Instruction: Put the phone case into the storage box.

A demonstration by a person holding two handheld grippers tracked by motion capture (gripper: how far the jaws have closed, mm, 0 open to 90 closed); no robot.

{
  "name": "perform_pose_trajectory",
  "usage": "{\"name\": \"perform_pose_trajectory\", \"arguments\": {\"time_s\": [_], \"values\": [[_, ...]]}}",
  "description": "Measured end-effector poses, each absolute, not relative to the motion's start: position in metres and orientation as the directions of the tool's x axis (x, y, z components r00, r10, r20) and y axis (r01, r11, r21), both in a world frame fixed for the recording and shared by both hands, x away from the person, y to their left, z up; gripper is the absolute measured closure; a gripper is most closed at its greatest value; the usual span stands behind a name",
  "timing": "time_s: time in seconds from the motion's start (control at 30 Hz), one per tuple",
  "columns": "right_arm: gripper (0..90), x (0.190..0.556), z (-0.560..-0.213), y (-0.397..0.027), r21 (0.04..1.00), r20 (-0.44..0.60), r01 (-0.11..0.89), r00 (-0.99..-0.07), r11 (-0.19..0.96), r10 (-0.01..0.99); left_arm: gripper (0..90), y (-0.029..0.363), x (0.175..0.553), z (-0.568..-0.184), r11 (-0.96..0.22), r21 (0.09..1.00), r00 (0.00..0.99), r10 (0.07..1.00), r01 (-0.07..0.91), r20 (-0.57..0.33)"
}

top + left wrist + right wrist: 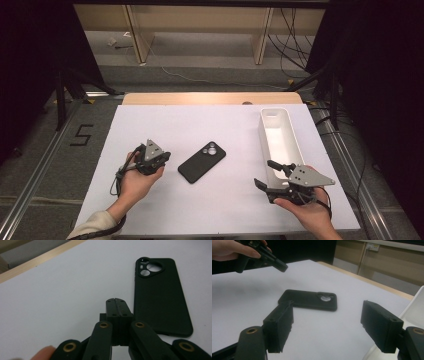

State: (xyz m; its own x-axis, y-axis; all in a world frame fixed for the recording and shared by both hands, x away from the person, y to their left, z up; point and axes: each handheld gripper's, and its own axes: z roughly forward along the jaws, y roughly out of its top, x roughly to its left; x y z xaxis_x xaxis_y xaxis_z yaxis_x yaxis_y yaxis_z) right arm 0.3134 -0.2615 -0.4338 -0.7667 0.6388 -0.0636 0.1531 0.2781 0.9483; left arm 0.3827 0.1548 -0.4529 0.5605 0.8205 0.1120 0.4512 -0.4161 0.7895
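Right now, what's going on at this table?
A person holds a gripper in each hand over a white table. A black phone case lies flat between them, camera cutout up, untouched. The left gripper is shut on nothing, just beside the case. The right gripper is open and aimed at the case, next to an empty white bin.

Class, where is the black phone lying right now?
In the high view the black phone lies camera side up at mid-table, between the left tool and the white tray.
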Motion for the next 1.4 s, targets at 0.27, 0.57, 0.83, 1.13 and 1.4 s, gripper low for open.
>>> {"name": "perform_pose_trajectory", "arguments": {"time_s": [0.27, 0.57, 0.83, 1.13, 1.4], "values": [[27.5, 0.313, -0.434, -0.261, 0.949, -0.061, 0.152, -0.769, 0.275, 0.637, 89.9, 0.140, 0.403, -0.472, -0.471, 0.726, 0.592, 0.798, 0.501, 0.110], [27.6, 0.313, -0.434, -0.261, 0.950, -0.059, 0.153, -0.769, 0.273, 0.636, 89.9, 0.129, 0.409, -0.484, -0.505, 0.685, 0.617, 0.780, 0.525, 0.102], [27.6, 0.313, -0.434, -0.261, 0.949, -0.059, 0.153, -0.770, 0.275, 0.636, 89.8, 0.126, 0.409, -0.488, -0.522, 0.664, 0.633, 0.769, 0.535, 0.094], [27.6, 0.313, -0.434, -0.261, 0.949, -0.059, 0.155, -0.769, 0.275, 0.637, 89.9, 0.124, 0.406, -0.487, -0.526, 0.657, 0.638, 0.765, 0.540, 0.089], [27.6, 0.313, -0.434, -0.262, 0.949, -0.058, 0.156, -0.769, 0.274, 0.637, 89.9, 0.122, 0.403, -0.486, -0.533, 0.647, 0.644, 0.760, 0.545, 0.083]]}}
